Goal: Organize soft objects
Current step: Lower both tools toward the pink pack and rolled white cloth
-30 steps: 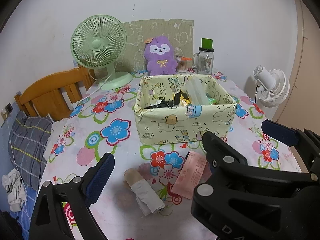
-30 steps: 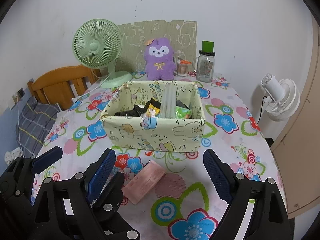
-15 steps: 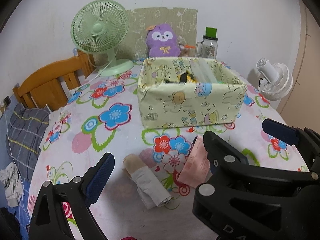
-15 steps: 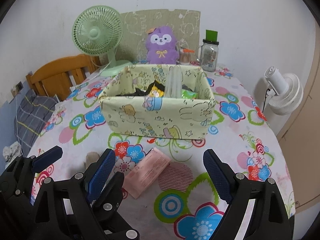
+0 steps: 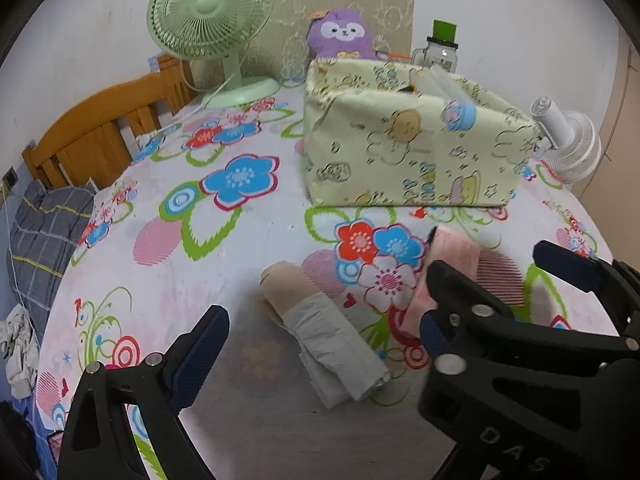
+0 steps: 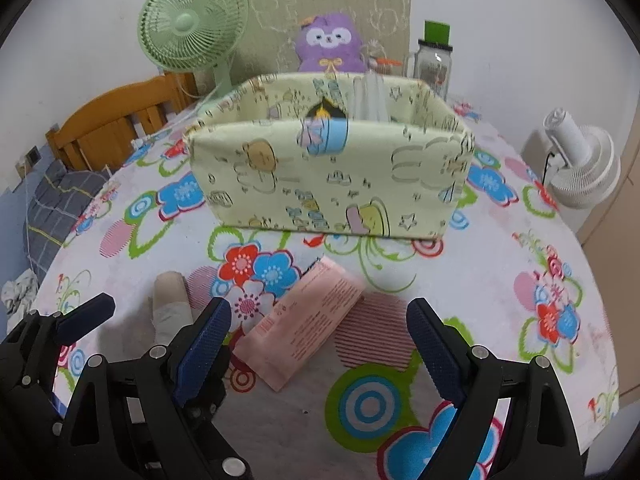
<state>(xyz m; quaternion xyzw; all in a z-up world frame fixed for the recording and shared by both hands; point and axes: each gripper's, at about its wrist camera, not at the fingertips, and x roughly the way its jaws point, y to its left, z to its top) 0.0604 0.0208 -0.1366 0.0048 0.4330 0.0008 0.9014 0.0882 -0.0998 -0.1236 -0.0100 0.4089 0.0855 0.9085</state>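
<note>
Near the yellow box, both the left gripper and right gripper are wide open, empty. Pink pack looks soft, light; pinch its middle.

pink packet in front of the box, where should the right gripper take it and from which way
Grip the pink packet across its narrow width near the middle, coming down from above. It lies flat and slantwise on the tablecloth, so turn the open right gripper until its fingers straddle the long edges.
</note>
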